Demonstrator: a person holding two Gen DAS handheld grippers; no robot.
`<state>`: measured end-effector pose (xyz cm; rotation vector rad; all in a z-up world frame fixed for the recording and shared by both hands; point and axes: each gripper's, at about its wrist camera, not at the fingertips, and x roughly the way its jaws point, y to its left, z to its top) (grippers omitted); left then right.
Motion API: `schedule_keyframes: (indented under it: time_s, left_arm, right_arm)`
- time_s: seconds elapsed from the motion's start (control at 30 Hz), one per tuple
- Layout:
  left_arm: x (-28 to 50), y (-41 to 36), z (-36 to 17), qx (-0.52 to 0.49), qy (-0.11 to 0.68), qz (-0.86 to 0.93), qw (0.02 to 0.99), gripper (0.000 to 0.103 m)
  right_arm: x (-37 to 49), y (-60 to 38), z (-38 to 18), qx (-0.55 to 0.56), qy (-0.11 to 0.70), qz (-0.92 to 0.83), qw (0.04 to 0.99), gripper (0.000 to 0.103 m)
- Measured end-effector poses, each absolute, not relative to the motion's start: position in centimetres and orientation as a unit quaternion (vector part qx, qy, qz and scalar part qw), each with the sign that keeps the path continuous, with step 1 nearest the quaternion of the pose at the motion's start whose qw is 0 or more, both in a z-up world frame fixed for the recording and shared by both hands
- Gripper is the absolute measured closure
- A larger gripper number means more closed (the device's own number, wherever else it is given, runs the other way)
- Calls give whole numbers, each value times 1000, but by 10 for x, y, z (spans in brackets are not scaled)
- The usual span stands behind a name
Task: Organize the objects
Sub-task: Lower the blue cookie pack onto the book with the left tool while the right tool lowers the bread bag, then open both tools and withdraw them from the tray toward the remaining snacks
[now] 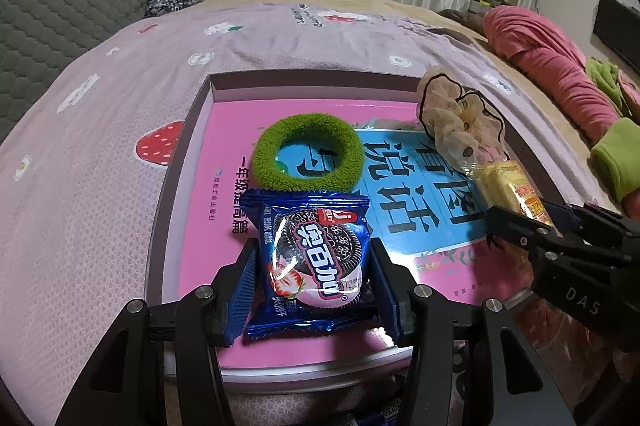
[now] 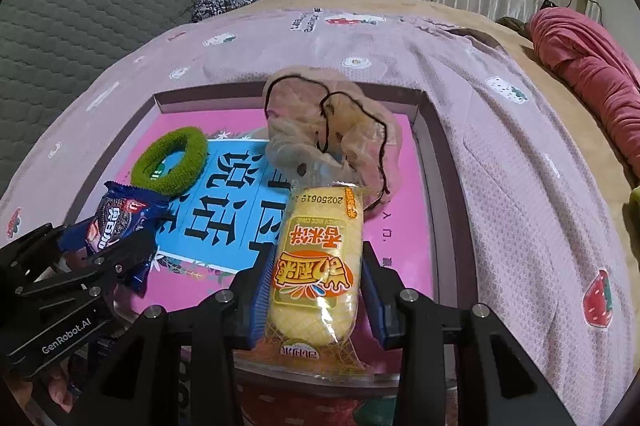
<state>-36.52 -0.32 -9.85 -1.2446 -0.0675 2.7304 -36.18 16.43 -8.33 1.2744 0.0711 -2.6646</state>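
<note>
My left gripper [image 1: 314, 266] was clamped at roughly half its spread on the blue cookie packet [image 1: 310, 262], held over the near edge of the tray [image 1: 192, 113]. My right gripper [image 2: 316, 290] was closed narrower on the yellow rice-cake packet [image 2: 316, 266], likewise over the tray's near side. Whether either packet touched the pink book [image 1: 224, 161] lining the tray, I could not tell. The green hair ring [image 1: 308, 153] and the beige scrunchie [image 2: 328, 129] lay inside already. In my judgement, two items were placed and two awaited release.
</note>
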Motion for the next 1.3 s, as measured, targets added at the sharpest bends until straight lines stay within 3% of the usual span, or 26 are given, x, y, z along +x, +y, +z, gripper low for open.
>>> schedule_keyframes:
  time_s: [0.47,0.57,0.8,0.87,1.23,1.3]
  left_arm:
    - [-364,-3,-97,-420,-23,904,72,47]
    - [-365,-6,-97,-422,-30,903,67,39]
    - [-363,-14,-94,-419,-35,905,65,37]
    - [-362,-15,-91,-417,-35,906,65,27]
    - [-354,-24,-75,-398,-52,914,61,26]
    - [-351,-25,-70,-390,-53,917,56,22]
  right_arm:
    - [-359,164,-81,428,23,-899,88,62]
    - [-359,164,-80,428,24,-899,87,59]
    - [-358,165,-78,425,23,-901,89,57]
    - [-357,165,-75,422,24,-902,90,57]
    - [-350,165,-62,403,25,-910,93,57]
    - [-347,166,-58,399,19,-911,99,51]
